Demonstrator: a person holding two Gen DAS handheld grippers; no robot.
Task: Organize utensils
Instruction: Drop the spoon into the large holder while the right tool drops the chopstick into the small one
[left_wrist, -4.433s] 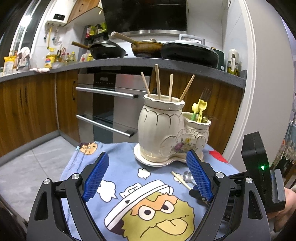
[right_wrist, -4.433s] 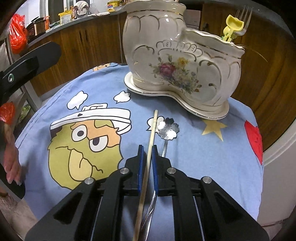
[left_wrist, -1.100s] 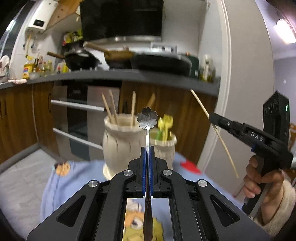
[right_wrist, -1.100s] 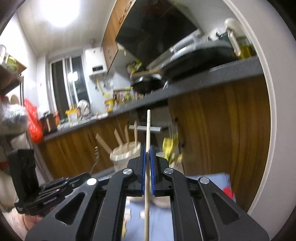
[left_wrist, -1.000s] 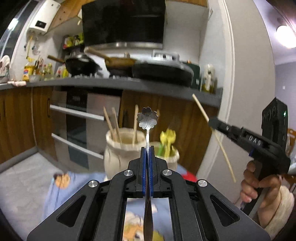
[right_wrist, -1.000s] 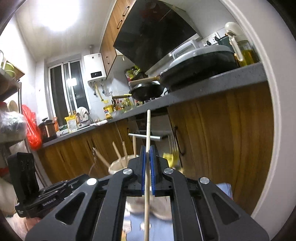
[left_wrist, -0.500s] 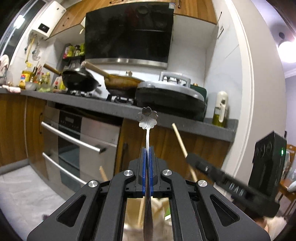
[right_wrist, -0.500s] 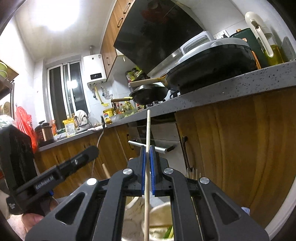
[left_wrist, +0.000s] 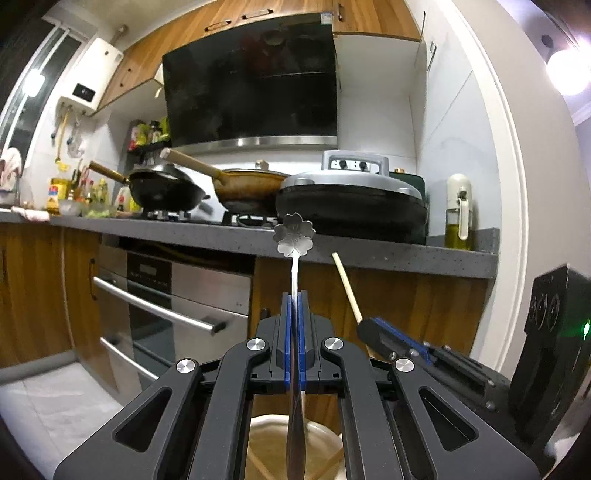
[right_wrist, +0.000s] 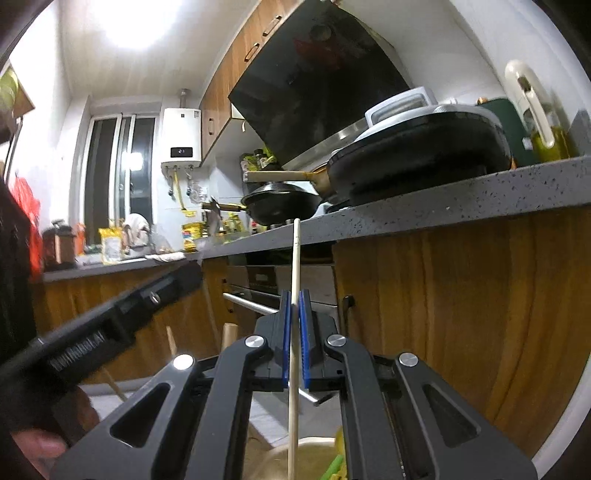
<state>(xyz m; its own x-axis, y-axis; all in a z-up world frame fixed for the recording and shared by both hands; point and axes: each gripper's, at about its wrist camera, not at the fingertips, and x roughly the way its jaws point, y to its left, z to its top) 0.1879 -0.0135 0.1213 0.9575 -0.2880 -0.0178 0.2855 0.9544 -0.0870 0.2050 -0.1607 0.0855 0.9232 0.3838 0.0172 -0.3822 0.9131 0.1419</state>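
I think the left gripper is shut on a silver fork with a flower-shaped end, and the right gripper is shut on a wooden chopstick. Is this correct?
Not quite. The left gripper is shut on a silver spoon with a flower-shaped end, not a fork; the left wrist view shows no tines. The rest holds: the right gripper is shut on the pale wooden chopstick.

I see a grey countertop (left_wrist: 369, 254) over wood cabinets. On it: electric griddle (left_wrist: 351, 206), oil bottle (left_wrist: 458, 218), condiment btls at far left.

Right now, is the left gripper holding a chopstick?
No: the left gripper is shut on a flower-ended metal spoon; the chopstick sits in the right gripper.
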